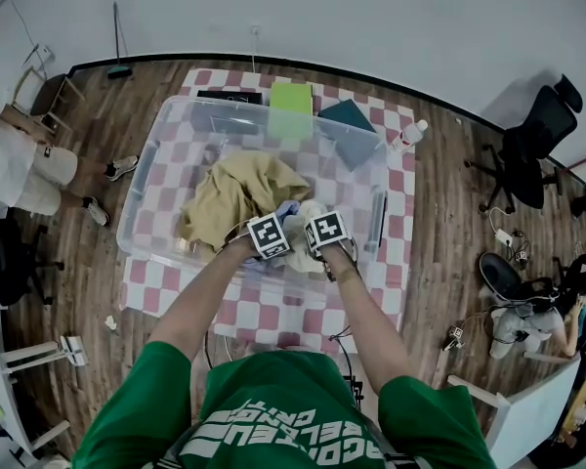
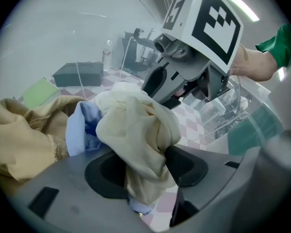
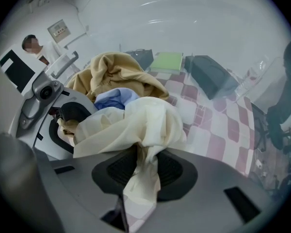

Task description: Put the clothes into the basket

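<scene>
A clear plastic basket [image 1: 156, 137] stands on the checkered table. Inside it lie a tan garment [image 1: 236, 193] and a blue garment [image 1: 287, 207]. A cream garment [image 1: 299, 254] is bunched over the basket's near side, between my two grippers. My left gripper [image 1: 279, 221] has the cream garment [image 2: 136, 125] pinched between its pads. In the left gripper view the blue garment [image 2: 80, 130] and the tan garment [image 2: 24, 135] show to the left. My right gripper [image 1: 314, 217] is shut on another fold of the cream garment [image 3: 140, 123], which hangs down through its jaws. The two grippers stand close side by side.
A green pad [image 1: 291, 98], a dark folder [image 1: 347, 115] and a plastic bottle [image 1: 410, 133] lie beyond the basket. A person [image 1: 20, 164] sits at the left. An office chair [image 1: 532, 135] and cables occupy the floor on the right.
</scene>
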### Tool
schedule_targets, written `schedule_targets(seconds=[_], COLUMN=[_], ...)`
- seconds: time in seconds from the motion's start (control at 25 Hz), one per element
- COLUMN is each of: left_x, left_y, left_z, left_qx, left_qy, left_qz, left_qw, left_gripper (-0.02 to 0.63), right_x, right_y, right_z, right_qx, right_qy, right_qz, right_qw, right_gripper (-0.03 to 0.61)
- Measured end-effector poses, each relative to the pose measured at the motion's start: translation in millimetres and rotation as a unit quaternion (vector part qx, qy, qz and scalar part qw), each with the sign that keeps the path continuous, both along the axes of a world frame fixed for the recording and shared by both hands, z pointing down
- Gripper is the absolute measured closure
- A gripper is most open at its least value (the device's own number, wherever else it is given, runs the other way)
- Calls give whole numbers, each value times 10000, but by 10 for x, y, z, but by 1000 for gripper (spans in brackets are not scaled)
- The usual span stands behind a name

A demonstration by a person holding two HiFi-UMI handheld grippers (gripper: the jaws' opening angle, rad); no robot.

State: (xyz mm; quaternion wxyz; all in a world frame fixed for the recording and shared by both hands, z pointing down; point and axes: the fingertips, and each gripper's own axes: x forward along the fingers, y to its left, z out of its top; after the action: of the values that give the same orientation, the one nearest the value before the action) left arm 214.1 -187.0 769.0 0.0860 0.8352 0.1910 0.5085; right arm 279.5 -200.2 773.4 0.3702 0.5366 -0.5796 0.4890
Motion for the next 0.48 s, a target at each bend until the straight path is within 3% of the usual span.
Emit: schedule_targets(seconds=[0.12, 0.28, 0.48], left_x=[-53, -126, -53], left_y=[-28, -45, -220], left_z=[-6, -101, -524], left_qx=[24, 121, 388], left_qy=[-66, -79, 527], left_qz=[-43, -5, -267], left_qw=[10000, 9999, 9975], left_gripper=[380, 350, 350], right_x=[4, 20, 37], right_y=[-2, -24, -195], right_z=[-56, -251, -738], right_qx=[40, 250, 921], right_qy=[-44, 26, 206], right_qz=[69, 90, 62], right_qw=[10000, 9996, 9955], right_gripper=[433, 411, 408])
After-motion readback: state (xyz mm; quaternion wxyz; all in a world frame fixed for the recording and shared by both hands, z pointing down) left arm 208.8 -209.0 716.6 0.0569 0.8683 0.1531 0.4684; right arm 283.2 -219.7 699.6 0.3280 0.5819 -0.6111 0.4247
